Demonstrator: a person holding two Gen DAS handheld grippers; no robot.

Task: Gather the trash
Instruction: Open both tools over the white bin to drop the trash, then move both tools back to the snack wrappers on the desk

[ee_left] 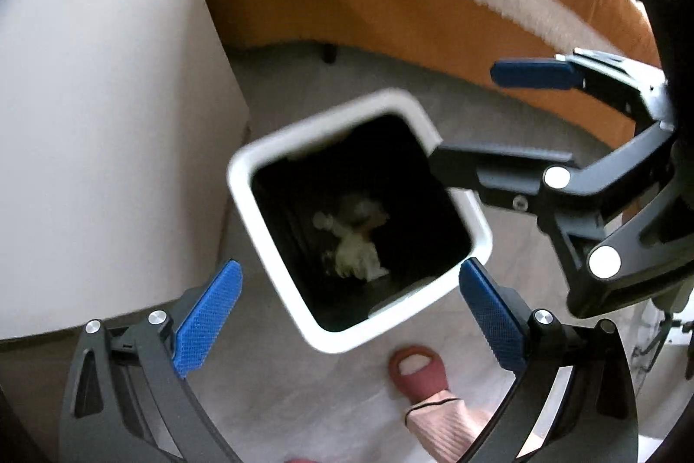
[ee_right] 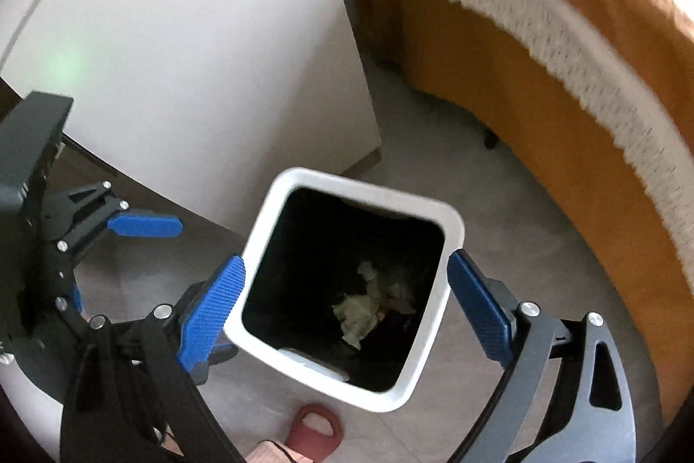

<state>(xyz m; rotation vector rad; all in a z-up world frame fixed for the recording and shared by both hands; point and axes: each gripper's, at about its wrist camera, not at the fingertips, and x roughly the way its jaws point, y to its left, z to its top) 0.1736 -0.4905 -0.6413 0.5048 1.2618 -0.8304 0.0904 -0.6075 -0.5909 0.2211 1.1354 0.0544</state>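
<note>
A white square trash bin (ee_left: 286,267) with a black liner stands on the floor, seen from above in both wrist views. Crumpled pale trash (ee_left: 355,241) lies at its bottom. My left gripper (ee_left: 350,267) hangs over the bin's mouth, open, with nothing between its blue pads. My right gripper (ee_left: 464,113) reaches in from the right over the bin's far corner. In the right wrist view the right gripper (ee_right: 346,261) also straddles the bin (ee_right: 368,192), open and empty, above the trash (ee_right: 360,311). One blue finger (ee_right: 143,225) of the left gripper shows at the left.
A white cabinet side (ee_left: 108,116) stands close to the bin's left. A bed with an orange cover and a white fringed blanket (ee_left: 390,7) curves behind and to the right. A person's foot in a red slipper (ee_left: 416,372) stands on the grey floor just in front of the bin.
</note>
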